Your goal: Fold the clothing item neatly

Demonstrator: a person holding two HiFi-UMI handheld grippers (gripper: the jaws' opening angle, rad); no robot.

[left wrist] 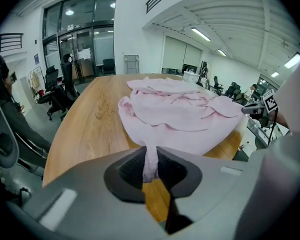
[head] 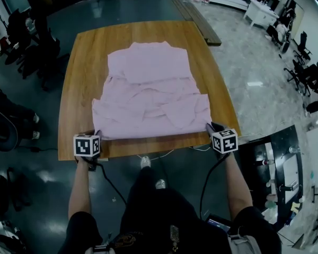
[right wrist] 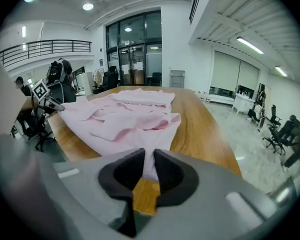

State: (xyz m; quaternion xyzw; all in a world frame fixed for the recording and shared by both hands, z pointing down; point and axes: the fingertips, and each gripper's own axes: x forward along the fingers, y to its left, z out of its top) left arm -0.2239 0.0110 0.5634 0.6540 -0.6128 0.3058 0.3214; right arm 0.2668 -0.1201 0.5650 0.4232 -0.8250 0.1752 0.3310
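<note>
Looking down from the head camera, I see a pink garment (head: 151, 94) spread across a wooden table (head: 79, 89), its narrower end toward the far edge and its wide, wrinkled hem along the near edge. The cloth is rumpled in the middle, with loose folds lying over one another.

I hold the left gripper (left wrist: 150, 166) at the garment's near left corner. Its jaws are nearly together and clamp a thin pinch of pink fabric, which runs up from between the dark pads to the rest of the cloth. The right gripper (right wrist: 149, 166) is at the near right corner, and it also has its jaws closed tight on a narrow strip of the same fabric. Both corners are lifted just off the wood, so the hem sags slightly between them.

Each gripper carries a white cube with black square markers, and both cubes sit just past the table's near edge. My forearms (head: 80, 187) reach forward on either side, with cables trailing down from the grippers. Dark office chairs (head: 40, 52) stand on the floor left of the table.
</note>
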